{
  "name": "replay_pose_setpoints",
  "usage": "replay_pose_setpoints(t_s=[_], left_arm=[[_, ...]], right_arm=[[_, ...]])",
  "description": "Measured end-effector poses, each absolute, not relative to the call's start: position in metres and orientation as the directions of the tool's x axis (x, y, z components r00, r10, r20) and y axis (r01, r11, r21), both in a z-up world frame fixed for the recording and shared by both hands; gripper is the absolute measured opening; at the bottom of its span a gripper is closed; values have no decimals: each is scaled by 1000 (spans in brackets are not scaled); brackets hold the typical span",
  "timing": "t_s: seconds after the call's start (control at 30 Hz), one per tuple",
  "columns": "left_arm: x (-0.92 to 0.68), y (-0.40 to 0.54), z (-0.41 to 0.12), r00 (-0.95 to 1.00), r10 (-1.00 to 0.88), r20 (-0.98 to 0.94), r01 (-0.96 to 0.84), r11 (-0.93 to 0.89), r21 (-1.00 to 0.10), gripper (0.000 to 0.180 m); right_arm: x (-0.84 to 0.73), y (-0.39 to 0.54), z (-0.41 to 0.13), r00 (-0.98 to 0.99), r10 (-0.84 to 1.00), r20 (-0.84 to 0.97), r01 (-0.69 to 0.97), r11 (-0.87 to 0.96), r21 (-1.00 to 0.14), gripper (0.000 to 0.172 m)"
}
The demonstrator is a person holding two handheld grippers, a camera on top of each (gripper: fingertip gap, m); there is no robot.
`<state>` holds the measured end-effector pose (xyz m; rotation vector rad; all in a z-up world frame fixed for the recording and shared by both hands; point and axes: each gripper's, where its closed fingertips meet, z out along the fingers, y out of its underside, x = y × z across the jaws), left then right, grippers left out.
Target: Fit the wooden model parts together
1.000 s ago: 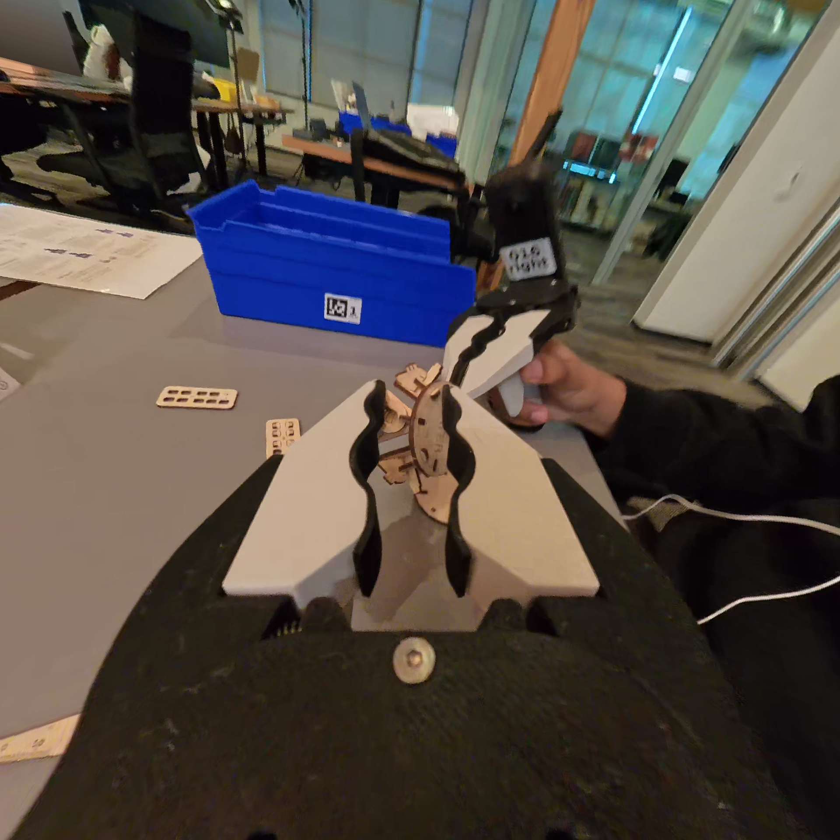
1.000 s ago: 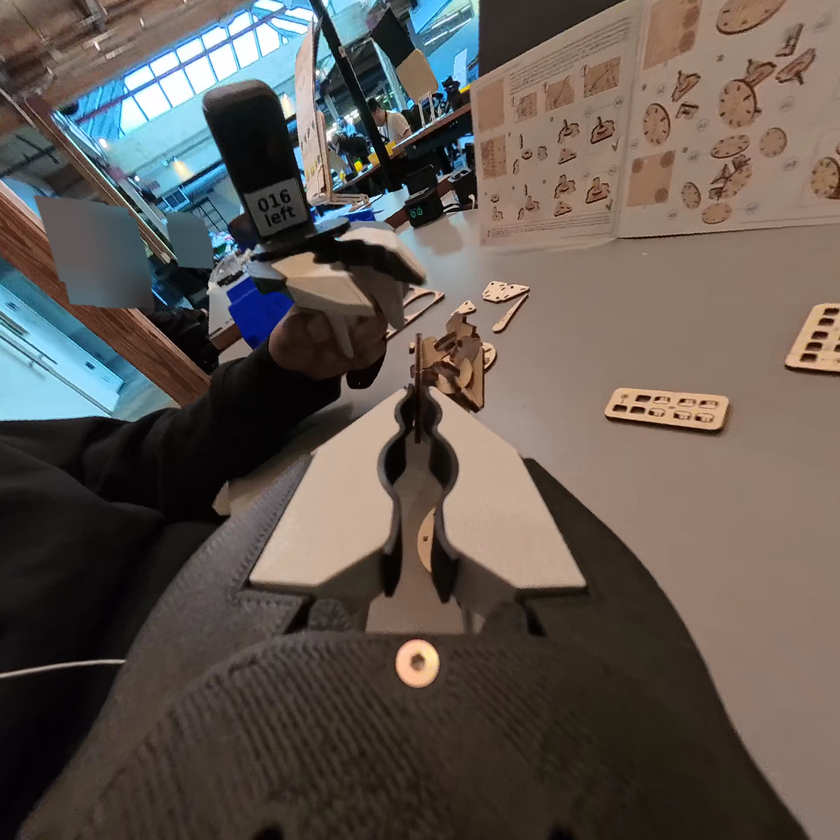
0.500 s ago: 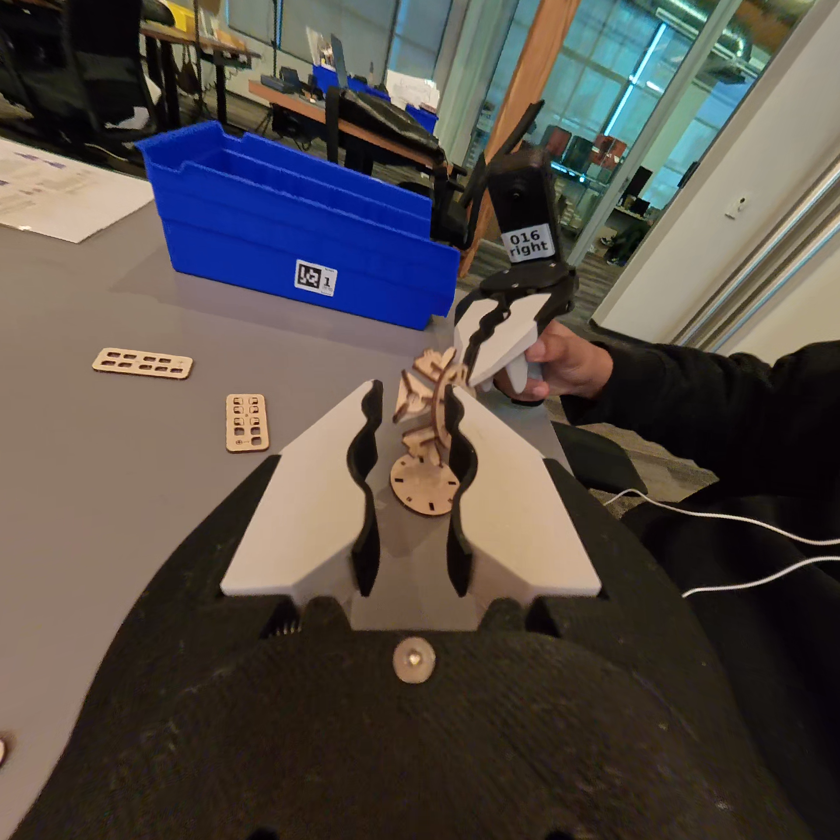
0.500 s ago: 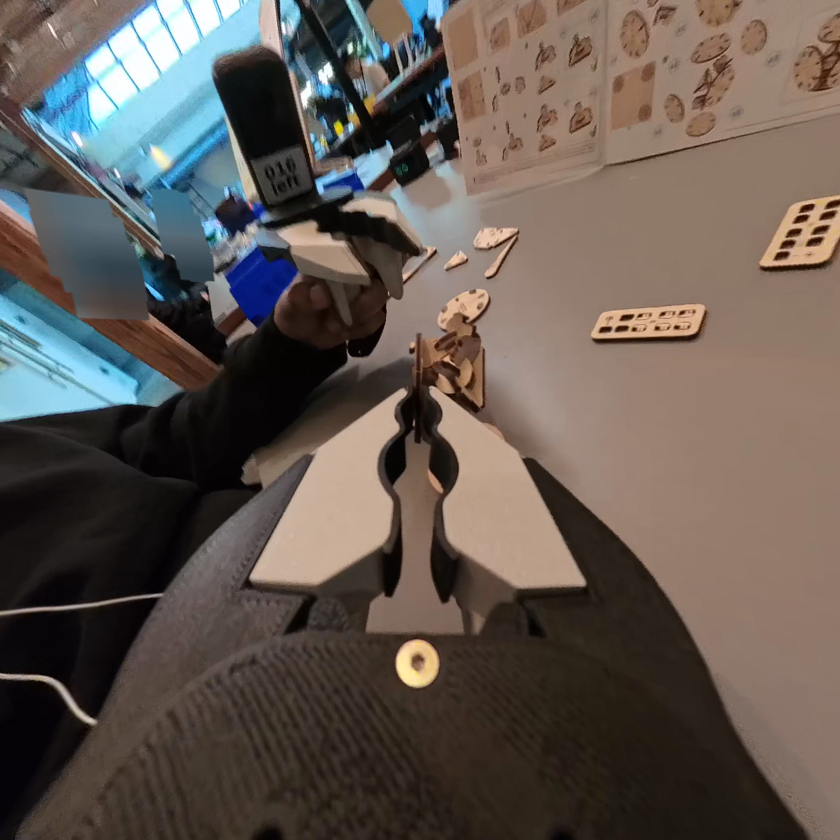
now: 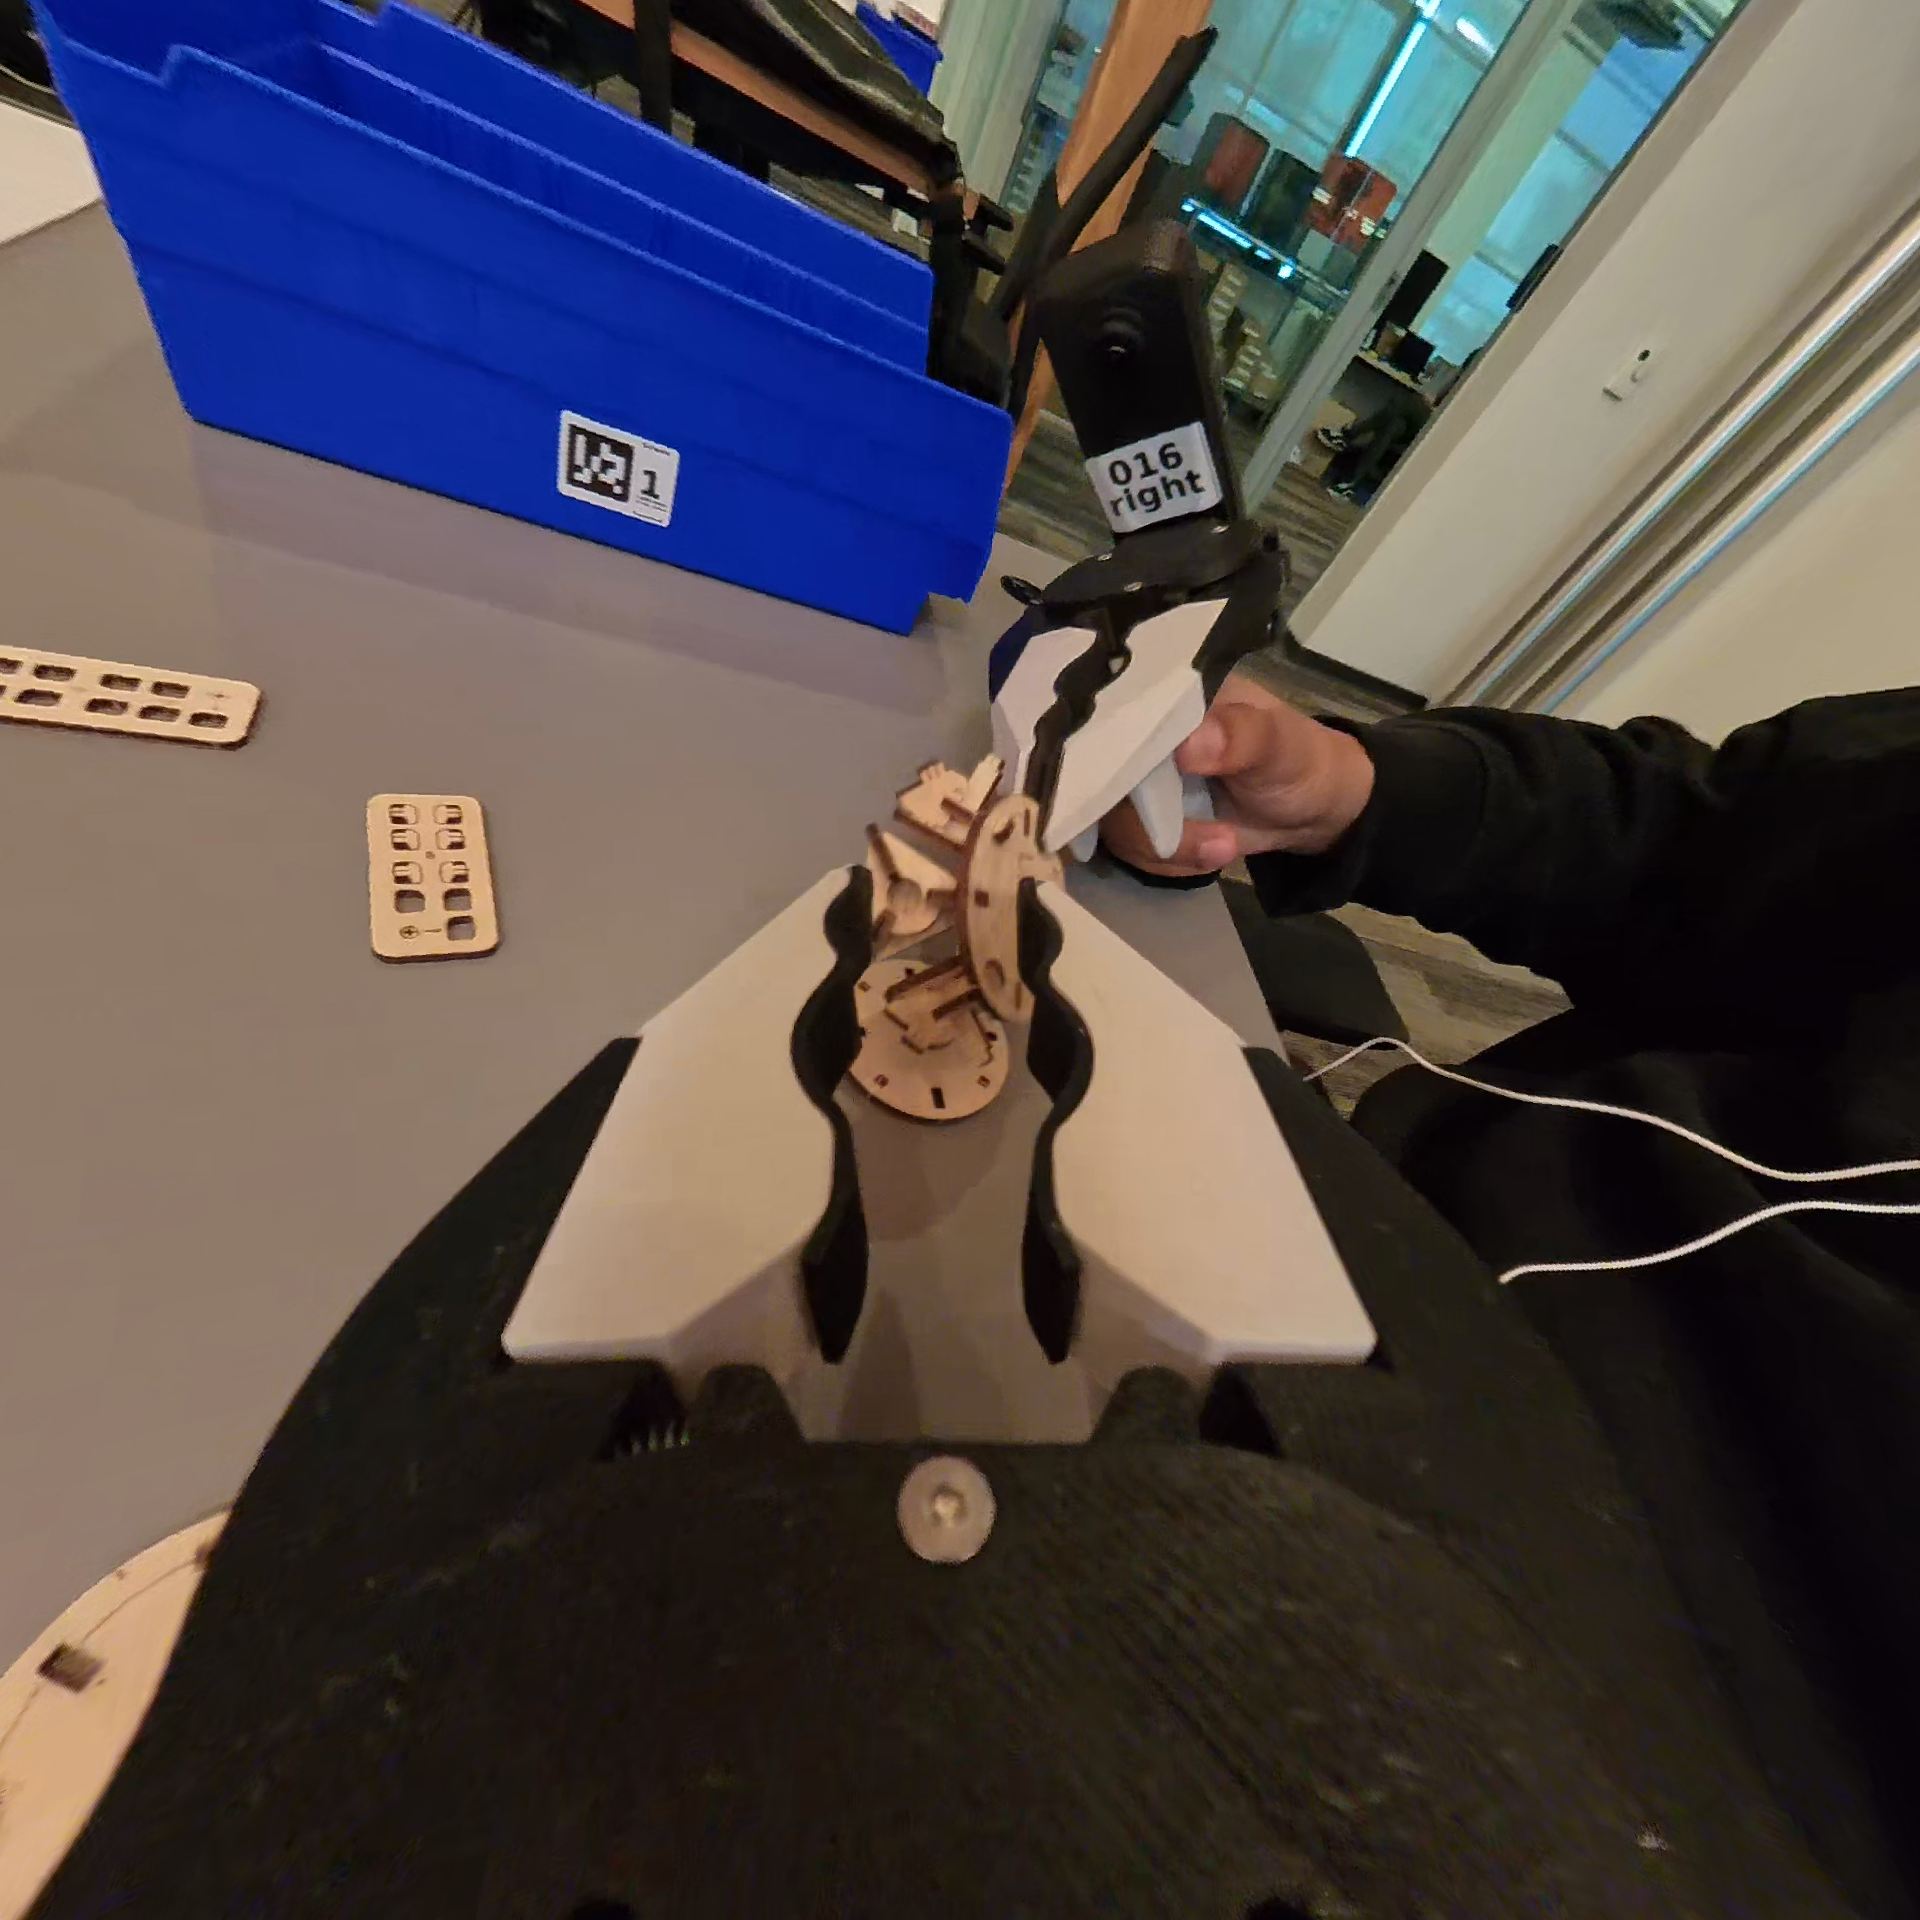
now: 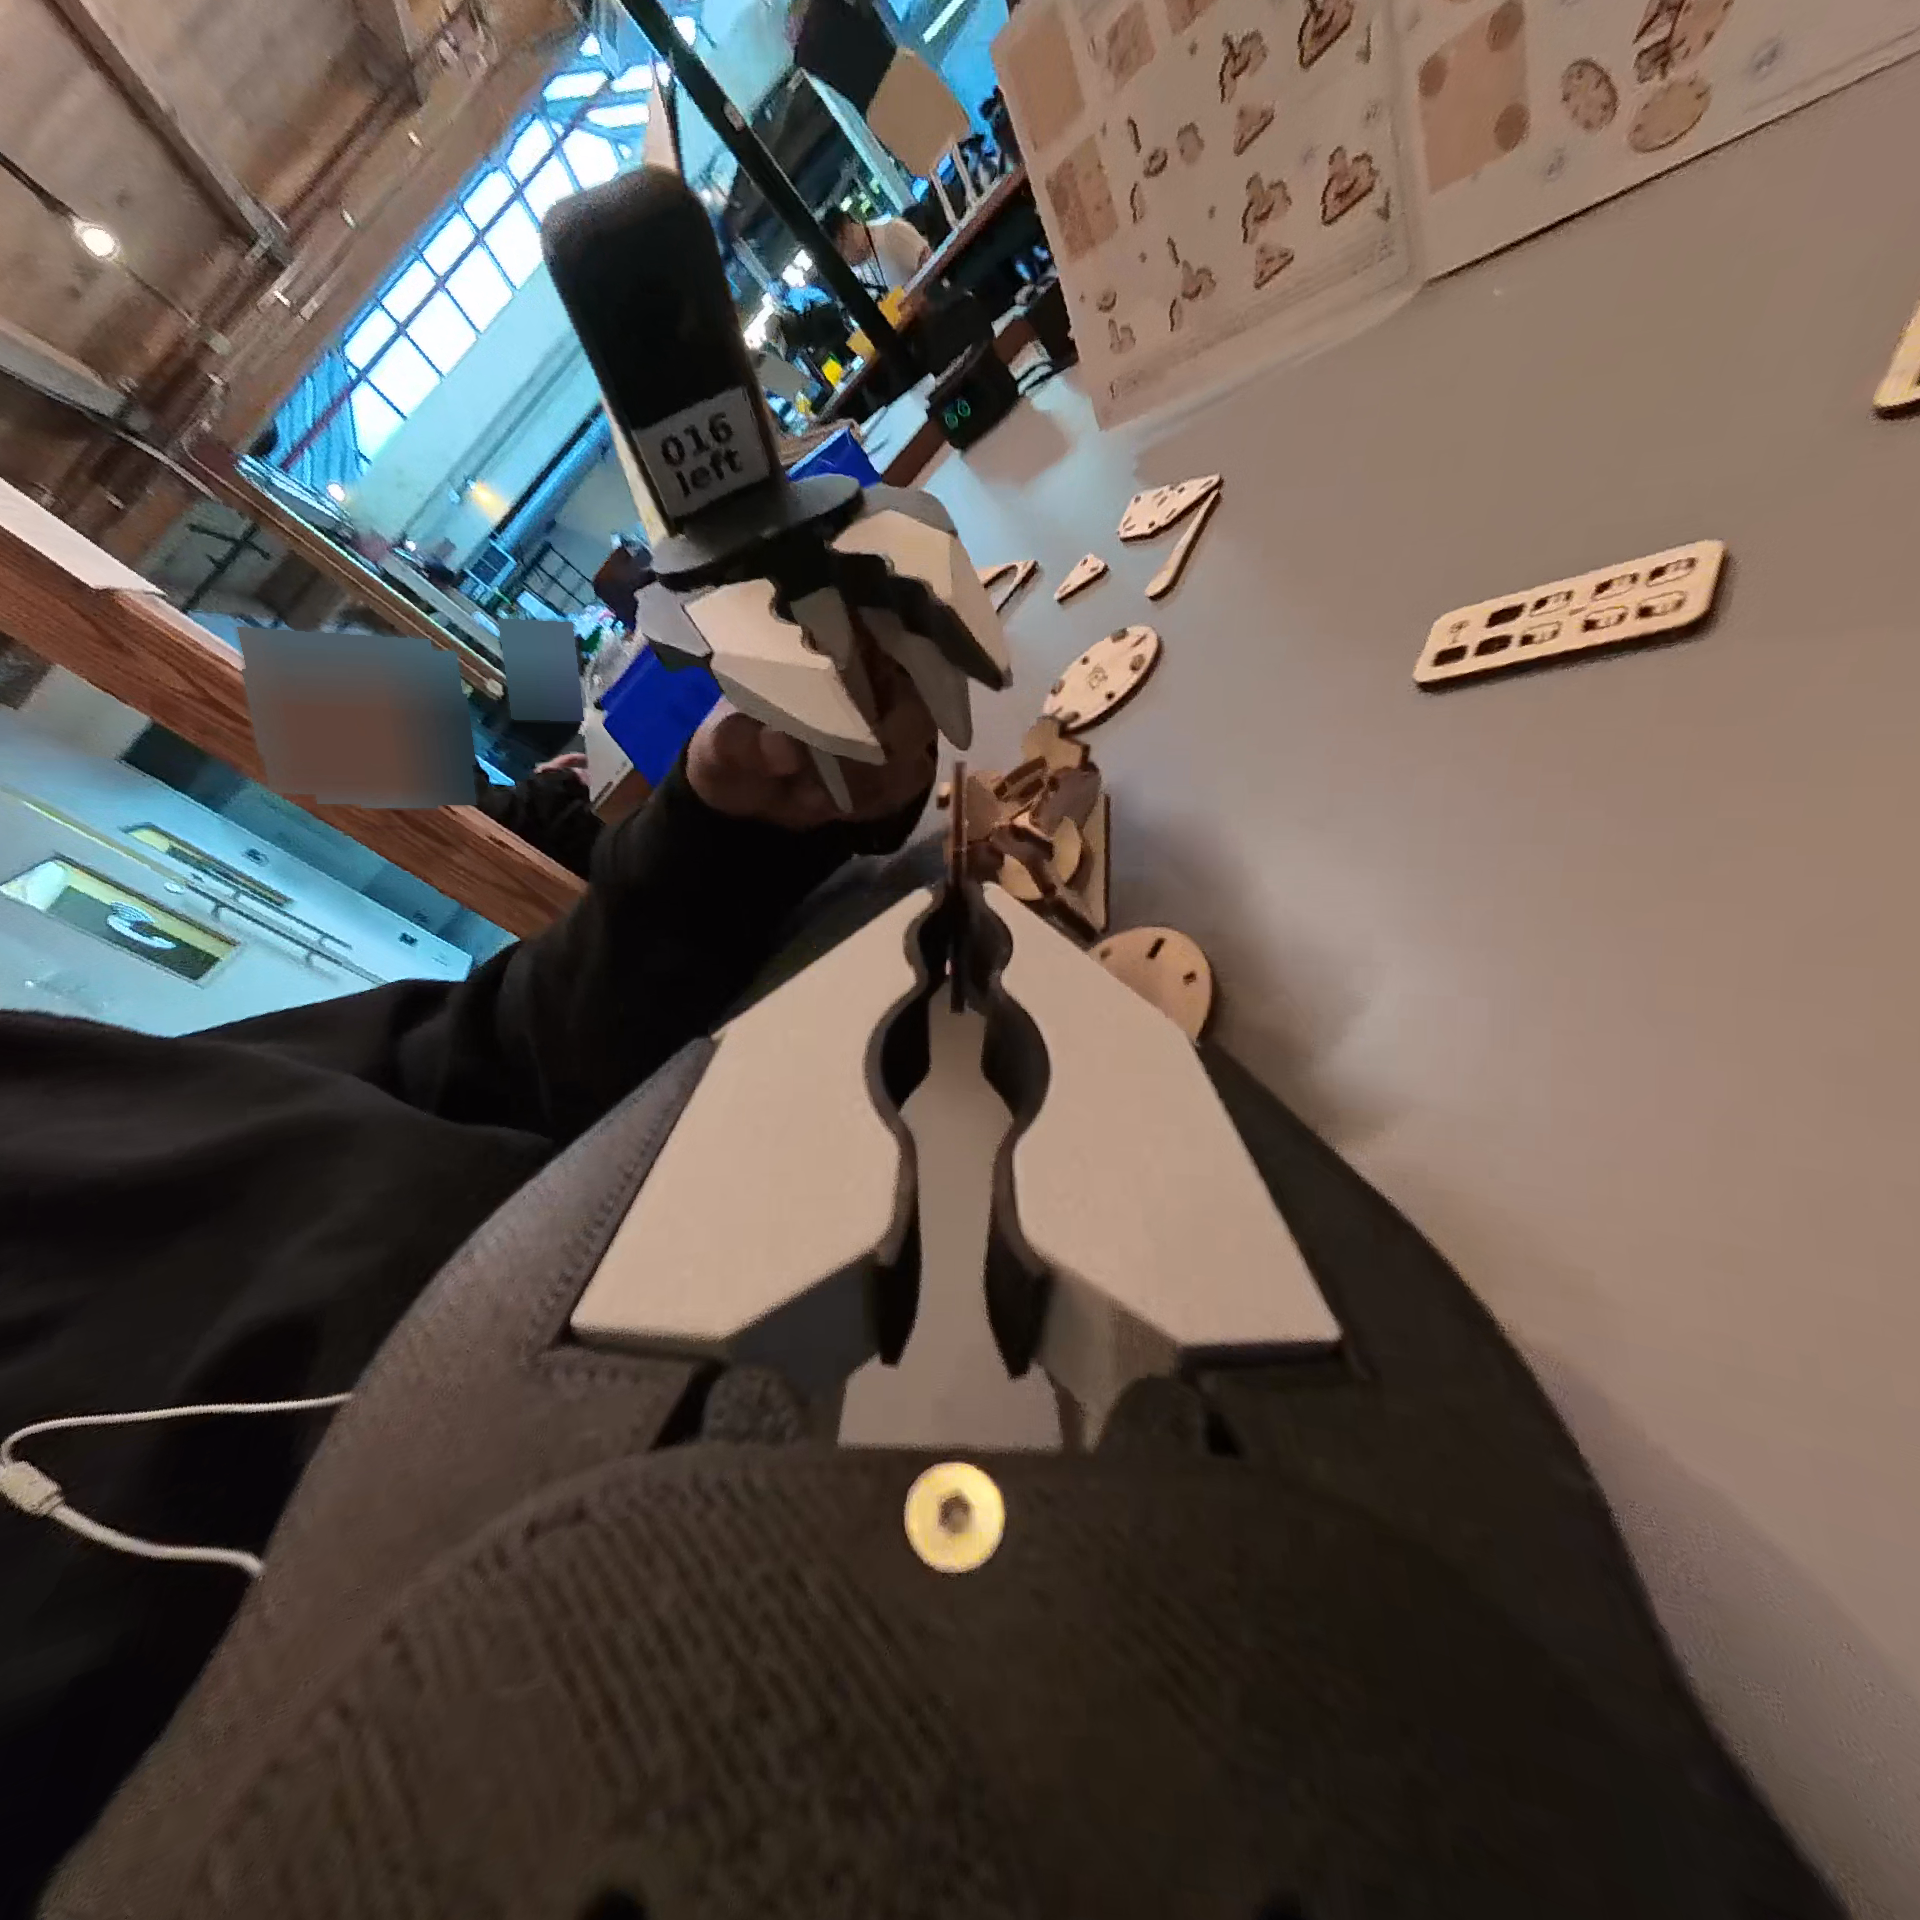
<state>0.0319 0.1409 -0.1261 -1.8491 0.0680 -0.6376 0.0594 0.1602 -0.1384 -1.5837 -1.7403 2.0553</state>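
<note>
On grey table [image 5: 312,1091], wooden parts beside blue bin [image 5: 520,343]

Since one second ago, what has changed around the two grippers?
The left gripper pulled back from the wooden assembly, baring a loose disc on the table. The right gripper stayed shut on the assembly's upright disc.

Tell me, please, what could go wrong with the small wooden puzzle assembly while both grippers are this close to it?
1. The right gripper pinches only the thin edge of the wooden puzzle assembly's disc, so it could twist or snap.
2. The left gripper straddles the assembly with its fingers apart; closing might crush the protruding pieces.
3. The loose round wooden disc lies on the grey table right below and could be knocked aside.
</note>
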Motion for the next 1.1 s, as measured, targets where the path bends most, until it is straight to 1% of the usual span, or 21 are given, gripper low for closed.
replay_pose_setpoints(t_s=[0.23, 0.43, 0.5, 0.53, 0.57, 0.8, 1.1], left_arm=[[47, 136, -125, 814, -417, 405, 235, -402, -885, 19], [52, 138, -131, 828, -414, 378, 191, -424, -885, 18], [52, 137, -131, 832, -414, 368, 181, -424, -887, 10], [51, 137, -131, 836, -412, 362, 176, -423, -889, 3], [53, 135, -129, 827, -428, 365, 174, -421, -890, 0], [53, 136, -131, 811, -424, 404, 207, -438, -875, 6], [48, 137, -128, 813, -404, 418, 236, -427, -873, 9]], right_arm=[[58, 163, -138, -476, 592, -650, 539, -388, -748, 0], [61, 153, -141, -491, 640, -592, 534, -316, -784, 0], [62, 150, -142, -497, 645, -581, 533, -301, -791, 0], [62, 149, -142, -496, 645, -582, 534, -302, -790, 0], [61, 149, -141, -493, 642, -587, 534, -309, -787, 0], [60, 157, -135, -492, 589, -641, 525, -387, -758, 0], [59, 157, -135, -492, 596, -634, 522, -381, -763, 0]])
